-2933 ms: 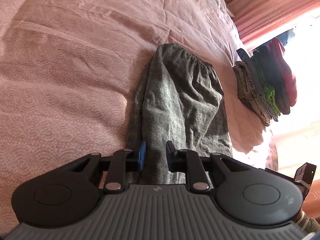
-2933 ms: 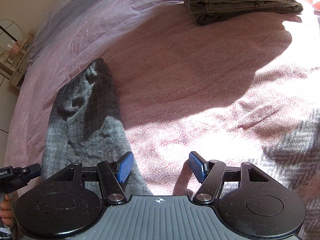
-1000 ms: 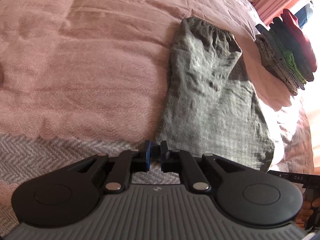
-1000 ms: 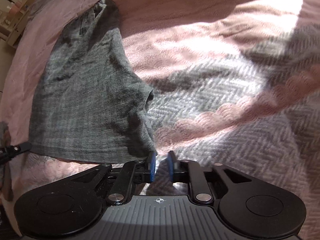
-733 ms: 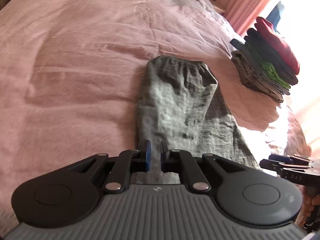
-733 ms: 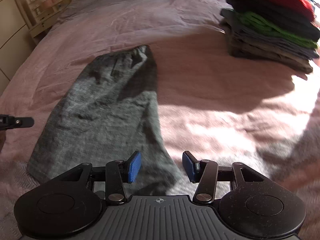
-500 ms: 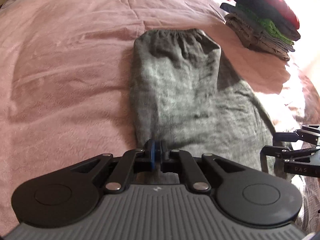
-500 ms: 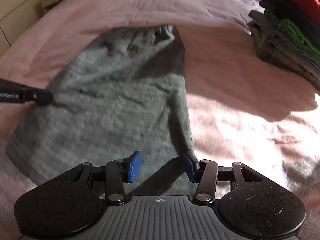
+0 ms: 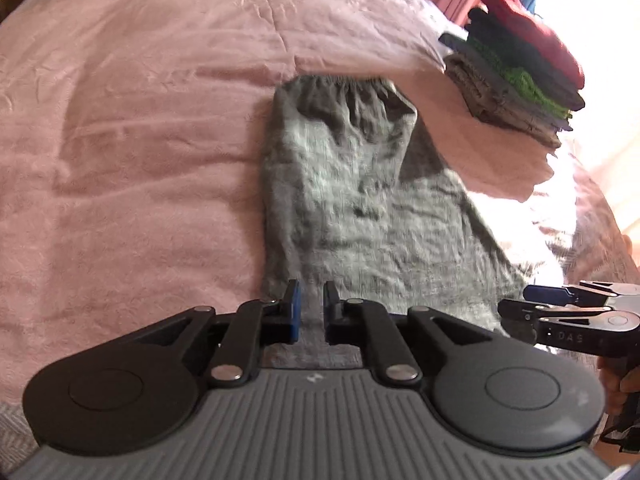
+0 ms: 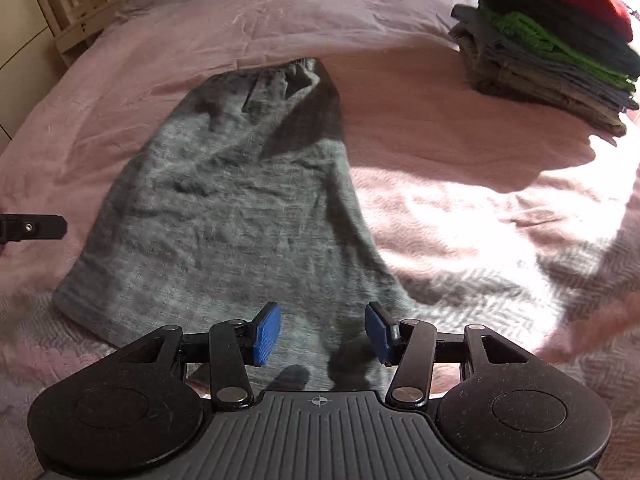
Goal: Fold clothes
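Your left gripper shows a narrow gap between its pads, jaws just opening over the near hem of the grey garment; whether cloth is pinched there is hidden by the gripper body. Your right gripper stands spread above the hem, pads clear of the fabric. The garment lies flat on the pink bedspread, waistband far. The folded stack is cut off at the frame's edge, and motion blur softens the cloth.
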The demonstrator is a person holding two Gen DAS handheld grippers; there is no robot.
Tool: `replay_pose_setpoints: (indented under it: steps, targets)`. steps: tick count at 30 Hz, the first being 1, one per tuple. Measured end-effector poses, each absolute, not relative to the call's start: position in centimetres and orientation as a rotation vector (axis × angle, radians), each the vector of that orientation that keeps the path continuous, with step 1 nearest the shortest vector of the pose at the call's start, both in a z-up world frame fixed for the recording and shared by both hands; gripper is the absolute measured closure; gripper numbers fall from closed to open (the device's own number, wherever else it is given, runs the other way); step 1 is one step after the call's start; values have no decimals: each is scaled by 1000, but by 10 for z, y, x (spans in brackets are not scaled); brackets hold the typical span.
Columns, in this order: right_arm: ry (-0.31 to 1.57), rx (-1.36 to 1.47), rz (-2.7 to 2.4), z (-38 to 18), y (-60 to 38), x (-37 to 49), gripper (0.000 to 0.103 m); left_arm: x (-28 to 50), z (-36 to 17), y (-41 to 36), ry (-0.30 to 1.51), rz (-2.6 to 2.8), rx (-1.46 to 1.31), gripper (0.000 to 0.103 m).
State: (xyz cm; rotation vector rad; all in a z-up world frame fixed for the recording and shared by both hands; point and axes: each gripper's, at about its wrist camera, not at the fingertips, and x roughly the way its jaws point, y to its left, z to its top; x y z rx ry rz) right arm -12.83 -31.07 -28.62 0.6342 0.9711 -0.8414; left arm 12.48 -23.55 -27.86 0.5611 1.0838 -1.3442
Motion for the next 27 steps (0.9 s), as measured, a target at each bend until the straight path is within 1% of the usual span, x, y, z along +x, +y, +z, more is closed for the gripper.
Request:
replay_pose_setpoints:
  steps: [3,5,8,10,11,13,15,16,17,18,19,23,24,26,27]
  targets:
    - [1050,657,-821,-305,-296,-132,52,116,-305,-223,1155,-1260,654,97]
    - [1084,672,-800,-309,-281,-142,52,113,-301,-202,1194,-1217,635,97]
    - [1109,708,-790,-297,-258,-164,52,101,-290,-171,1227,-1131,680,96]
    - [1126,758,-782,-287,-250,-178,52,90,-277,-152,1238,-1085,700,90]
    - [1126,781,-777,-281,-246,-184,52,84,-270,-144,1243,-1067,703,85]
    - [1109,822,-769,-266,-240,-195,52,72,-254,-126,1251,-1031,708,81]
    - [1079,846,-764,-247,-235,-206,52,59,-235,-113,1246,-1015,700,74]
    - [1062,846,-763,-237,-232,-210,50,51,-225,-109,1236,-1018,692,71]
    - [1045,841,-762,-225,-229,-212,45,44,-215,-106,1222,-1022,684,66]
    - [1028,830,-762,-214,-225,-215,31,38,-204,-103,1202,-1025,677,63]
    - [1009,813,-763,-204,-222,-218,28,32,-194,-101,1183,-1028,670,62]
    - [984,776,-751,-174,-207,-225,28,11,-156,-95,1107,-1030,646,56]
    - [979,774,-742,-169,-203,-227,28,6,-147,-93,1087,-1033,638,52]
    - [976,765,-731,-162,-195,-231,28,-2,-132,-90,1049,-1036,630,48]
    - [976,760,-728,-160,-190,-232,28,-6,-126,-88,1034,-1037,630,48]
